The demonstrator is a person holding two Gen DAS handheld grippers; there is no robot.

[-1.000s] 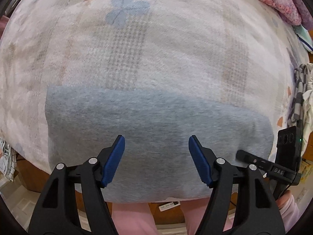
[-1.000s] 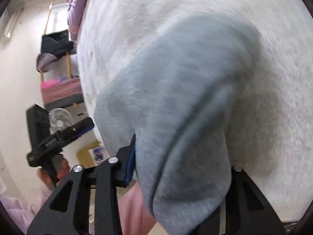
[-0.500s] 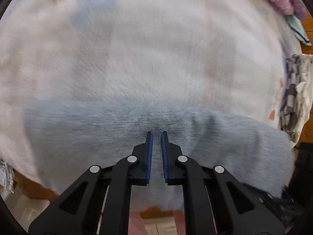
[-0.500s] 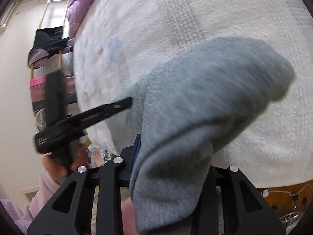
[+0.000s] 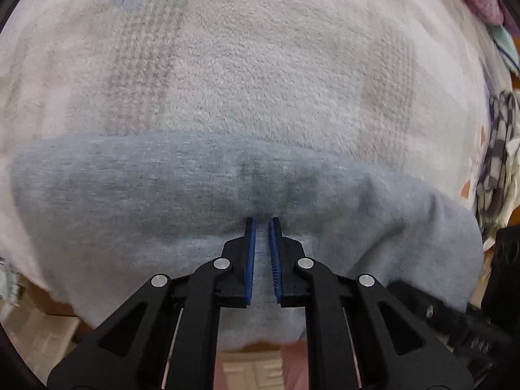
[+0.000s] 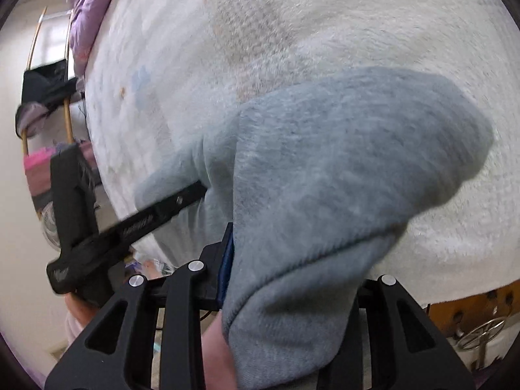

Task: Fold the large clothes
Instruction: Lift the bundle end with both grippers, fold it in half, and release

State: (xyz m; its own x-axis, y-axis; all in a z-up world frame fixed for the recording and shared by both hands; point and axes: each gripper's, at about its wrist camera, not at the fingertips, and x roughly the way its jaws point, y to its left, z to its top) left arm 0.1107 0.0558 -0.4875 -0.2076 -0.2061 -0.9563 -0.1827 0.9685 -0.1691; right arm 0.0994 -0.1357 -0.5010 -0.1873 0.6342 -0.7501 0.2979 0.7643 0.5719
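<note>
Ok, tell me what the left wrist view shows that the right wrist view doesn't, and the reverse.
Left wrist only: the left gripper with its jaws nearly together, pressed down on the flat middle of the grey garment, and a checked cloth at the bed's right edge.

Right wrist only: the right gripper clamping a thick, lifted end of the garment, a purple quilt, and a clothes rack.

Both: the grey garment lying on the pale fleece blanket.

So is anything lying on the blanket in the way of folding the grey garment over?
Nothing visible: the blanket beyond the grey garment lies bare, and both the left gripper and right gripper already grip the cloth.
</note>
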